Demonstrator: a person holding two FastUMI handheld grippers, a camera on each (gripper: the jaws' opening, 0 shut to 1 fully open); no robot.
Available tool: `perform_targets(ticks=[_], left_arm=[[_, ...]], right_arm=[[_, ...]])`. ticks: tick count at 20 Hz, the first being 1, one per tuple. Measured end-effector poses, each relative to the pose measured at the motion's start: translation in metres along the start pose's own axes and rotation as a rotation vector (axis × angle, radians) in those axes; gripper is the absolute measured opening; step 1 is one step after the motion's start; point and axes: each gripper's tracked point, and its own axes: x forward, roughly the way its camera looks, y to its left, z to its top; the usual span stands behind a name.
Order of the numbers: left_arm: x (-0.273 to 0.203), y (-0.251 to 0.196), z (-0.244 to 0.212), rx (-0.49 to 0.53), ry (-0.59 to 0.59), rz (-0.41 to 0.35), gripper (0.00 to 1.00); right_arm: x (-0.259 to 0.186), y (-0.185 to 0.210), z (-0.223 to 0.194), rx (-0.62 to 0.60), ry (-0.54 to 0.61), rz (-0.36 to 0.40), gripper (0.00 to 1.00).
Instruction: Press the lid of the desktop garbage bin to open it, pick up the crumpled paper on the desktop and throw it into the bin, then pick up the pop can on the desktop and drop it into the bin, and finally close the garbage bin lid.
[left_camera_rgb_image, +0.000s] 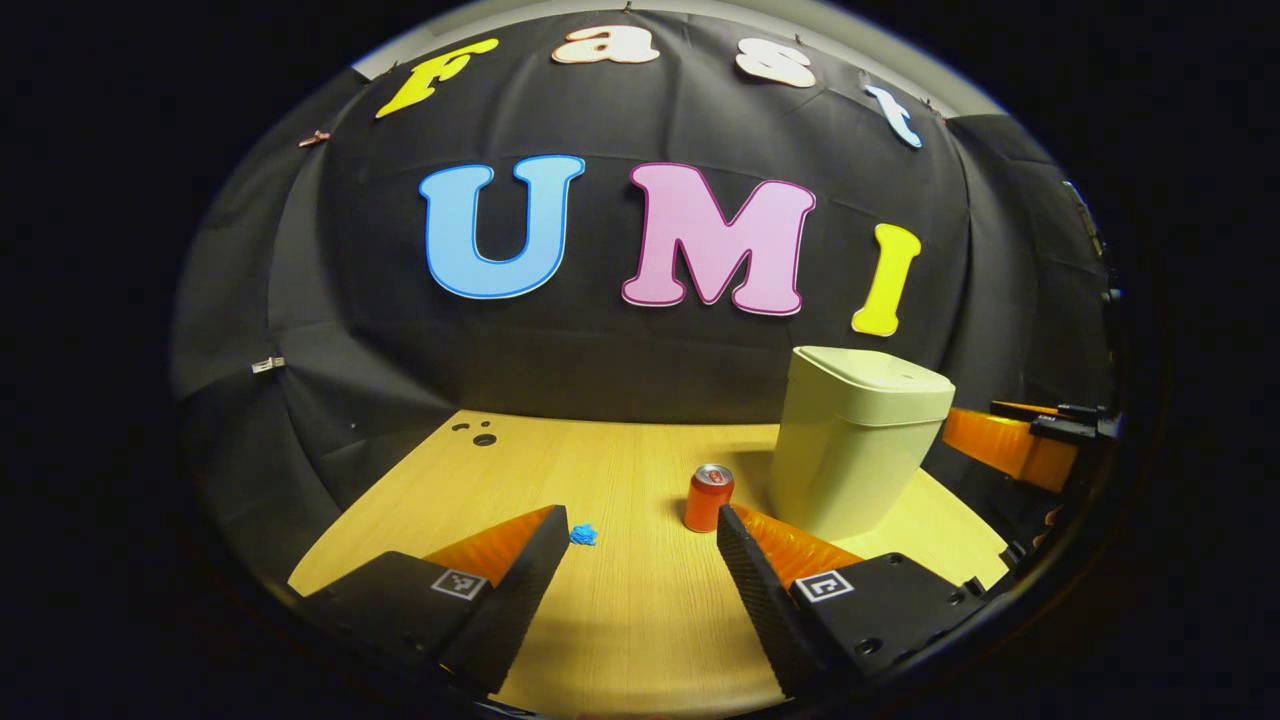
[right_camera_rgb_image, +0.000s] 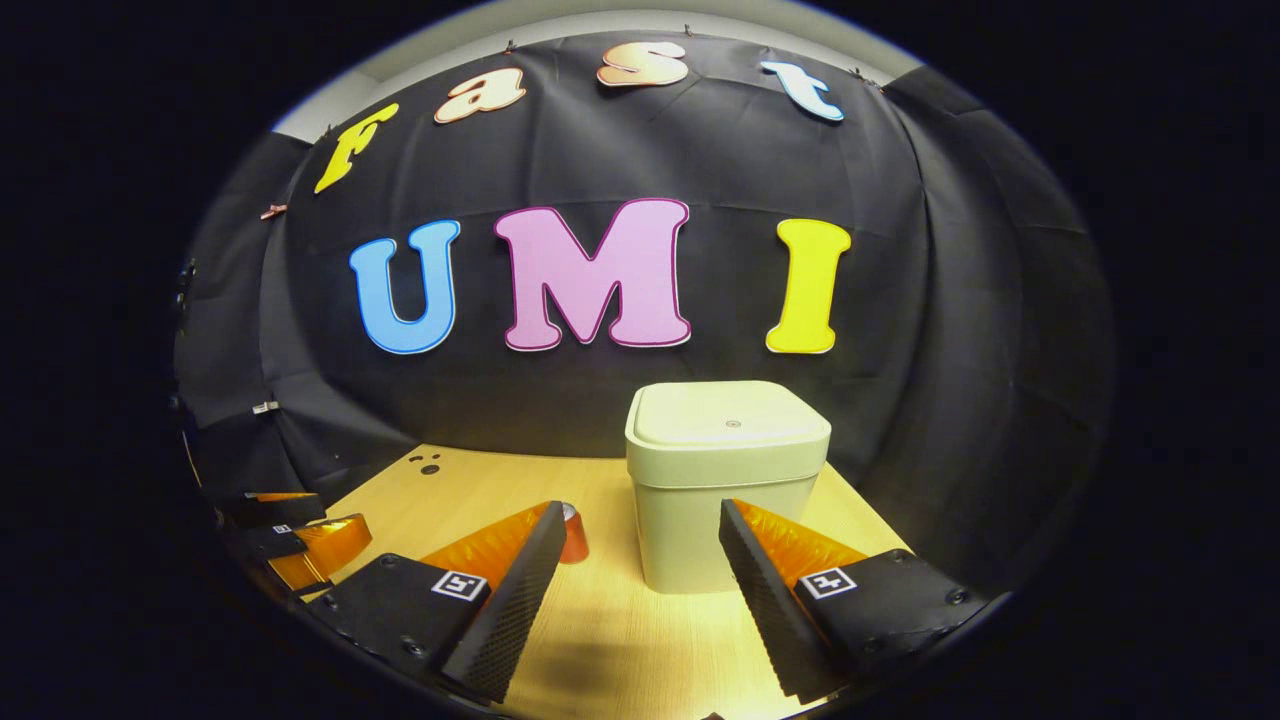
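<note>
One press on the closed lid (right_camera_rgb_image: 730, 423) is the step in hand, judging by the shut garbage bin (right_camera_rgb_image: 722, 490) standing directly ahead of the right gripper (right_camera_rgb_image: 640, 580), whose jaws gape wide and empty. It would do well to narrow them, then push down near the lid's centre. The left gripper (left_camera_rgb_image: 640, 585) is likewise wide, with the pop can (left_camera_rgb_image: 708, 497) just beside the bin and the crumpled paper (left_camera_rgb_image: 583, 535) near it on the desktop (left_camera_rgb_image: 620, 470). No legible writing on the can.

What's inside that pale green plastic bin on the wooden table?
Cannot tell: the pale green plastic bin has its flat lid shut, hiding the inside. The red pop can and small blue crumpled paper sit outside on the wooden table.
</note>
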Motion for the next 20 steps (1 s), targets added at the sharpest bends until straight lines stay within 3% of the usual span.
perform_targets(ticks=[1,2,3,5,9,13,15,20], left_arm=[[0.001,0.000,0.000,-0.003,0.002,0.003,0.96],[0.001,0.000,-0.001,-0.007,0.005,0.004,0.96],[0.002,-0.001,-0.002,-0.010,0.007,0.005,0.96],[0.004,-0.002,-0.004,-0.012,0.013,0.009,0.96],[0.005,-0.003,-0.007,-0.016,0.024,0.017,0.96],[0.009,-0.005,-0.010,-0.027,0.038,0.024,0.96],[0.010,-0.007,-0.013,-0.021,0.046,0.028,0.96],[0.016,-0.012,-0.014,0.003,0.055,0.029,0.96]], right_arm=[[0.000,-0.002,0.003,0.000,-0.005,-0.002,0.96],[0.000,-0.009,0.006,-0.004,-0.015,-0.006,0.81],[0.002,-0.013,0.009,-0.014,-0.021,-0.015,0.76],[0.003,-0.016,0.012,-0.034,-0.025,-0.025,0.58],[0.004,-0.014,0.010,-0.091,-0.012,-0.005,0.46],[0.008,-0.012,0.004,-0.086,0.013,0.026,0.24],[0.012,-0.013,0.002,-0.087,0.029,0.035,0.08],[0.022,-0.015,-0.002,-0.057,0.049,0.064,0.05]])
